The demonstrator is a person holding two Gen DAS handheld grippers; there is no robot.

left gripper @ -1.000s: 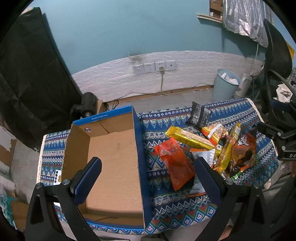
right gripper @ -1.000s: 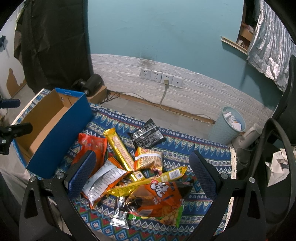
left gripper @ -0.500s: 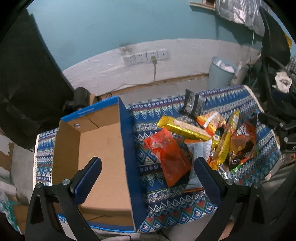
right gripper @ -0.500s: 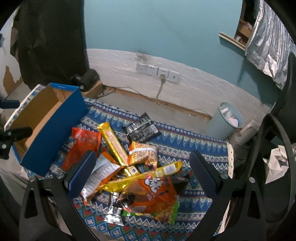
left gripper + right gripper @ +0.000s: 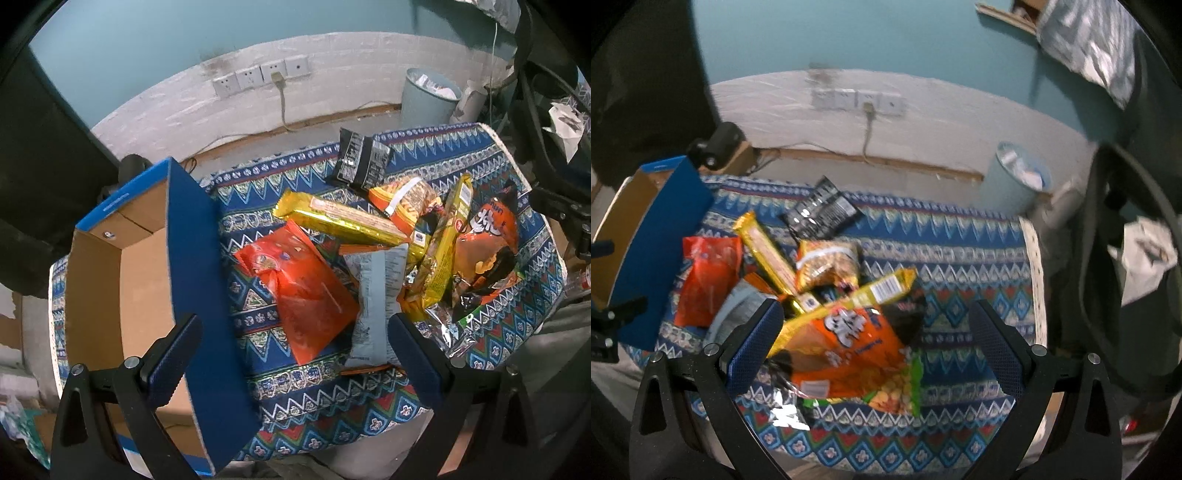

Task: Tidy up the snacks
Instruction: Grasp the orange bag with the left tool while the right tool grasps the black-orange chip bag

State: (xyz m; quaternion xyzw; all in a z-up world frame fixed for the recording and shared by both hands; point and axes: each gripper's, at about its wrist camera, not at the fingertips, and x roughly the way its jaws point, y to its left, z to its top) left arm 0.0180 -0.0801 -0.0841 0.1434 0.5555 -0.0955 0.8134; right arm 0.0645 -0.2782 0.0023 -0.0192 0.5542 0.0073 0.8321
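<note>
A pile of snack packs lies on a patterned blue cloth [image 5: 332, 398]. In the left wrist view I see a red pack [image 5: 306, 291], a grey pack [image 5: 373, 306], a long gold bar [image 5: 340, 221], a black pack [image 5: 362, 162] and a big orange chip bag [image 5: 487, 251]. An empty blue cardboard box [image 5: 195, 258] stands at the left. My left gripper [image 5: 291, 354] is open above the red pack and the box wall. My right gripper [image 5: 875, 339] is open above the orange chip bag [image 5: 849, 350]. Both are empty.
A pale blue waste bin [image 5: 428, 96] stands on the floor behind the table, below a row of wall sockets [image 5: 258, 77]. A black office chair [image 5: 1126, 258] is at the right. A small dark camera [image 5: 716, 147] sits behind the box [image 5: 661, 236].
Both grippers have moved forward and down toward the snack pile. The left gripper has shifted right, from over the box to its right wall and the red pack. Both stay open.
</note>
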